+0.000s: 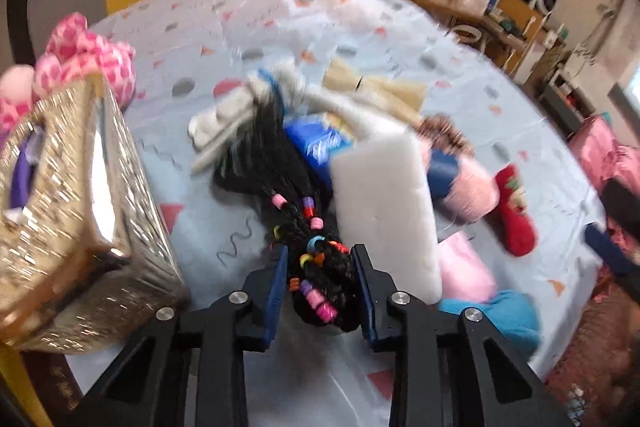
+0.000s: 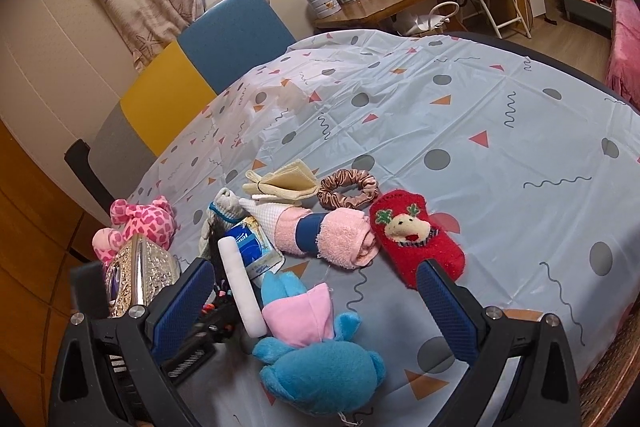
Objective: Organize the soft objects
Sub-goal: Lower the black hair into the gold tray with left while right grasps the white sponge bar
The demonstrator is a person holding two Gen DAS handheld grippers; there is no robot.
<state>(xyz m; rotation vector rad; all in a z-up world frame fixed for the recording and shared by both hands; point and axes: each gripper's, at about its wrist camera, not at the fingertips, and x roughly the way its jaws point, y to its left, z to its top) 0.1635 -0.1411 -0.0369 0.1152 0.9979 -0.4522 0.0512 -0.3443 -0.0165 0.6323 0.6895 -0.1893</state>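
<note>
Curtained windows and a wooden desk lie beyond a counter (image 2: 460, 131) spread with a pale blue patterned cloth, where the soft things crowd one corner.

Between the fingers of the left hand-held gripper (image 1: 320, 267) lies a bundle of black braided hair with coloured beads (image 1: 316, 267). Its blue pads stand narrowly apart and seem to press on the beaded end. The bundle's long axis runs straight ahead of this hand-held gripper, the beaded end nearest it, the loose dark end spreading away toward a grey-white glove (image 1: 224, 123).

Just right of the braid a white foam block (image 1: 384, 211) stands on edge, its long side parallel to the braid. Beyond it sit a blue packet (image 1: 316, 143), a rolled pink towel with a navy band (image 1: 464, 183) and a red sock (image 1: 516, 215). To the left, close by, is a glittery gold box (image 1: 80, 207), with a pink spotted plush (image 1: 92, 55) behind it.

The right hand-held gripper (image 2: 316, 299) is wide open and holds nothing; a blue plush toy with a pink hood (image 2: 316, 351) lies between its fingers, apart from both. Ahead of it are a brown scrunchie (image 2: 348, 189) and folded beige cloths (image 2: 280, 183).

Open cloth stretches far ahead and rightward to the counter's edge; the gold box hems in the left side.
</note>
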